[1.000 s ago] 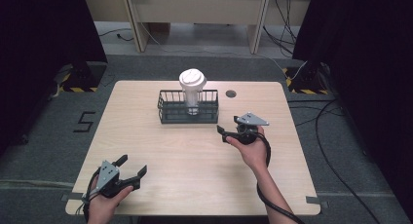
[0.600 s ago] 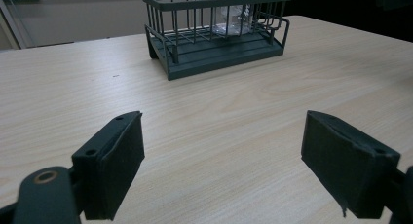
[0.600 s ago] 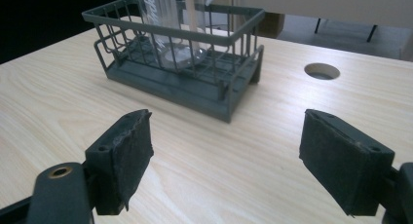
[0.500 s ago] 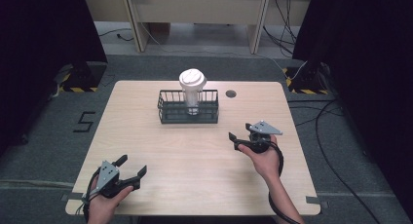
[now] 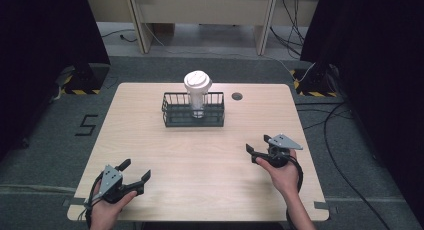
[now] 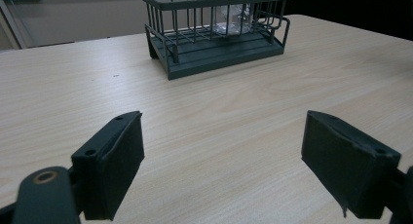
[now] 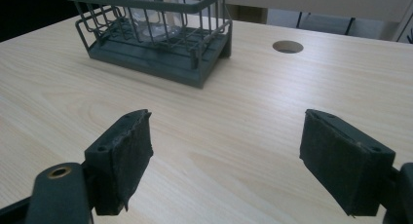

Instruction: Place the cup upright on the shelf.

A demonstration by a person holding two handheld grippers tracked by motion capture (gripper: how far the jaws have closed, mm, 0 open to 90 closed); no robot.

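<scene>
A clear ribbed cup (image 5: 197, 97) with a round white lid stands upright in the dark wire basket (image 5: 193, 118) far on the pale wood-grain table (image 5: 210, 160). Near, left gripper (image 5: 134, 171) and right gripper (image 5: 256, 144) gape empty, well apart.

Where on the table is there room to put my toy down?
Bare wood lies between the left gripper and right gripper, in front of the wire basket. The basket, holding a lidded cup, is crowded.
</scene>
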